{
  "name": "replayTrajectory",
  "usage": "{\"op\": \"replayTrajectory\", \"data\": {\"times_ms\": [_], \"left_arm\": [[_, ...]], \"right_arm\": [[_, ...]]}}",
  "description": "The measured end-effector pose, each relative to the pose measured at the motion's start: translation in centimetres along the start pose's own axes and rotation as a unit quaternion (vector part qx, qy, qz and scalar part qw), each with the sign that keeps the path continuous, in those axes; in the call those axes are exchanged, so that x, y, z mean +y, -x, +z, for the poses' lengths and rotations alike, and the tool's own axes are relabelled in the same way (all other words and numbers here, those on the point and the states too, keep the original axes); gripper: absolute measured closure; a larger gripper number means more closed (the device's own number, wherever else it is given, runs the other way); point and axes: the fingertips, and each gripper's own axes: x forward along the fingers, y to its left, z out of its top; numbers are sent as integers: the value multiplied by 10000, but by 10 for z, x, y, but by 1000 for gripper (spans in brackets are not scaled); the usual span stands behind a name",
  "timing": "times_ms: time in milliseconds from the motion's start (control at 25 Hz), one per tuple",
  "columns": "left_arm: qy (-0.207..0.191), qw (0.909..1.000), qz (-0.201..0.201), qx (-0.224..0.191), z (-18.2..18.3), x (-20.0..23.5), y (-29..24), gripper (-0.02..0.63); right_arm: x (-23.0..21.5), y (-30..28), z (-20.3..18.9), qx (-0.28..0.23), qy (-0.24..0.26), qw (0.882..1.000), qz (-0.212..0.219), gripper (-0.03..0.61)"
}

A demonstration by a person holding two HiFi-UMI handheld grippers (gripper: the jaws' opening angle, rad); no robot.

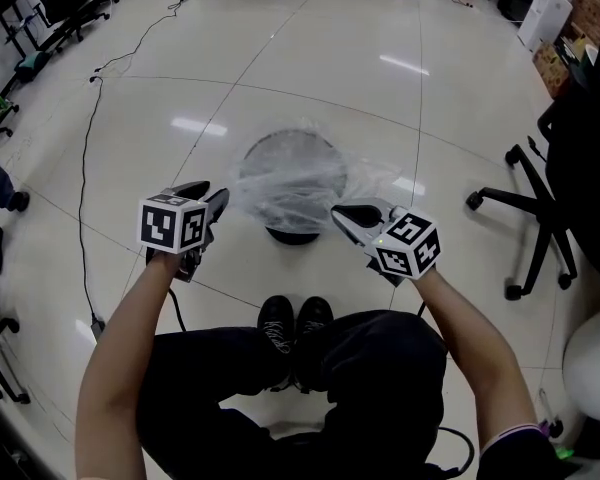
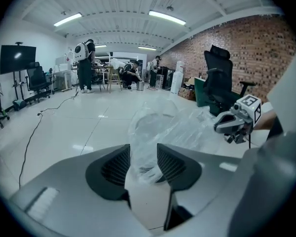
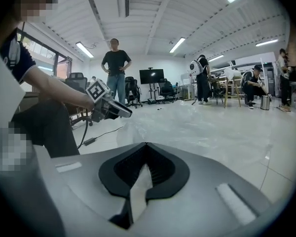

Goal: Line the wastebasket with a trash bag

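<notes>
Nearest in, the shoes (image 1: 295, 320) sit just short of the wastebasket (image 1: 292, 235), so there's not much room to pull back toward the lap. The left gripper (image 1: 218, 201) has its jaws apart, with the near edge of the trash bag (image 1: 290, 180) hanging loose in the gap, not pinched as far as I can see; the right gripper (image 1: 339, 213) is closed up tight and looks to have a sliver of film nipped on the bag's other side; the bag itself is draped over the top of the basket, right in front of the feet. I'd say the trick is to close the left one on a single layer, then spread both apart so the mouth opens wider than the rim before folding it down outside; go gentle, that film looks tearable. Sideways there's plenty of bare floor (image 1: 310, 58); the office chair (image 1: 540, 218) is well off to the right, and a cable (image 1: 85, 158) well off to the left.
</notes>
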Motion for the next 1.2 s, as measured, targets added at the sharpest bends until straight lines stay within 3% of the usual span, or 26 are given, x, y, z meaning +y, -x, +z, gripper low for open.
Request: {"op": "replayTrajectory", "data": {"times_ms": [480, 880, 1200], "left_arm": [[101, 9993, -7, 368, -43, -5, -9, 445], [270, 9969, 35, 743, -81, 5, -47, 446], [515, 9965, 223, 622, -84, 19, -75, 449]], "right_arm": [[-1, -29, -72, 598, -308, 9977, 85, 577], [-24, -47, -93, 862, -474, 9951, 70, 577], [-60, -41, -101, 841, -755, 9934, -214, 577]]}}
